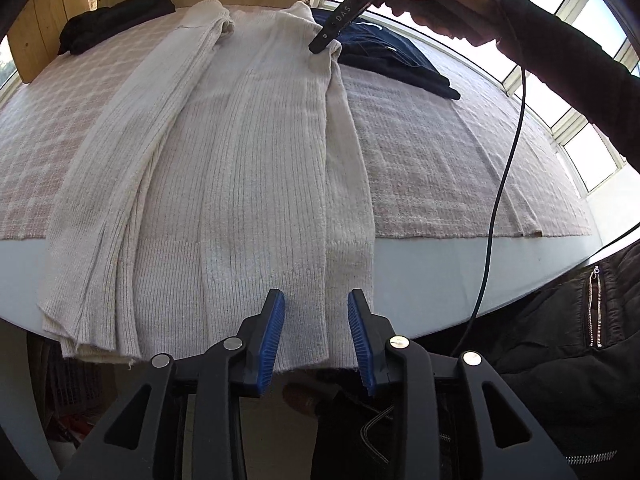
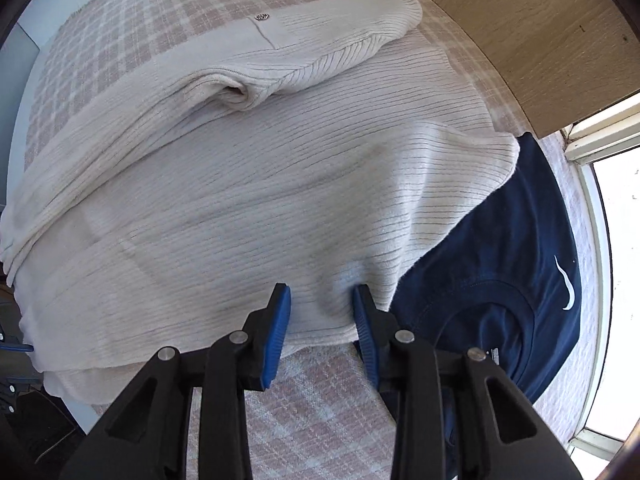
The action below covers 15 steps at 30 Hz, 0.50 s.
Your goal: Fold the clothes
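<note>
A cream ribbed sweater (image 1: 248,168) lay lengthwise on a checked cloth (image 1: 440,168) over the table (image 1: 420,276), its hem hanging past the near edge. The left claw (image 1: 316,336) hung spread above that hem, pinching nothing. The right claw (image 2: 322,328) stood spread at the far end, beside a navy shirt (image 2: 500,264).

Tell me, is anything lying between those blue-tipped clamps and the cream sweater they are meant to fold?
Nothing visible does. The left gripper stands open right over the hem of the cream sweater, and the right gripper straddles its far edge with bare knit between the pads. The navy shirt only lies beside and partly under that end.
</note>
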Available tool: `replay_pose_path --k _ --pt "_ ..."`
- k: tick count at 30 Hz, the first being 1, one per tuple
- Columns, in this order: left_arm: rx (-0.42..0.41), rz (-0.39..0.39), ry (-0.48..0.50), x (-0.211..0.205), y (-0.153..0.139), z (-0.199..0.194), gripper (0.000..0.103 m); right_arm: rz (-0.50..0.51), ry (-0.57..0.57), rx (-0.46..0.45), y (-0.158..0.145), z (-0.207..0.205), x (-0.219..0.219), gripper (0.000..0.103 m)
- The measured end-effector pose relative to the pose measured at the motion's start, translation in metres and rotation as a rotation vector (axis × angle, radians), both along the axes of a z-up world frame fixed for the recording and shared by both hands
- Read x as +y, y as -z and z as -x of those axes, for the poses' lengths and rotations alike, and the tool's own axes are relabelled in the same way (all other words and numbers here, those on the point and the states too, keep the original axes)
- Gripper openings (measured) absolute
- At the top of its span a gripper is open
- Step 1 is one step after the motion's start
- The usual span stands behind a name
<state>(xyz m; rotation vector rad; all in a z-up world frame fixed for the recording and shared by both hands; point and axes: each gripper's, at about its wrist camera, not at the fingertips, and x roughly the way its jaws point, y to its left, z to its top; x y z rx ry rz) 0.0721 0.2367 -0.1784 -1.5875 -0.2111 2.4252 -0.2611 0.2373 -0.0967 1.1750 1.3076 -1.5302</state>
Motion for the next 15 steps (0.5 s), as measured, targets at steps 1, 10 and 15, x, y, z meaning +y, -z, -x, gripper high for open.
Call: replay_pose_path --k 1,10,15 --pt "0.007 0.028 0.009 0.004 0.001 0.001 0.037 -0.004 0.001 0.004 0.003 0.0 0.0 0.034" --pt "0.024 -0.012 -0.054 -0.008 0.002 -0.002 0.024 -0.025 0.003 -0.024 0.01 0.009 0.012 0.044" --pt "0.008 -0.006 -0.024 -0.007 0.0 -0.013 0.019 -0.031 0.004 -0.045 0.009 0.012 0.017 0.045"
